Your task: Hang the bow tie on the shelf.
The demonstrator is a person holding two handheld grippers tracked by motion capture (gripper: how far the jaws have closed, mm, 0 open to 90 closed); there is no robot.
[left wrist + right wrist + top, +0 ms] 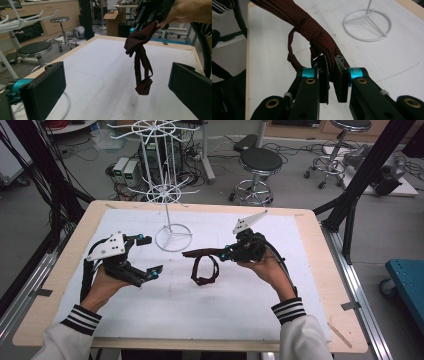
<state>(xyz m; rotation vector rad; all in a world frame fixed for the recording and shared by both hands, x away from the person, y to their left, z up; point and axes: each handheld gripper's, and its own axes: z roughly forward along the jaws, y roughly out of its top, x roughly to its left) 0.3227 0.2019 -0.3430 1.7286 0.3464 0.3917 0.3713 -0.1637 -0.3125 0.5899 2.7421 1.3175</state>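
Right gripper point(224, 254), jaws pinching a dark maroon bow tie point(204, 268) by its fabric: the matt, finely woven cloth bunches between the two flat black pads point(323, 75), and its thin strap hangs below as a loose loop, clear of the table point(310, 270). The tie hangs just in front of the stand point(173, 237), a white wire frame whose ring-shaped base, crossed by three spokes, rests on the table; a slim upright rod carries curved wire arms higher up. Left gripper point(148, 255), jaws spread wide with nothing between them, lies to the left of the stand's base; its pads are flat, black and rectangular, each backed by a teal collar. The table is a pale wood slab covered by a white, slightly scuffed sheet point(235, 300).
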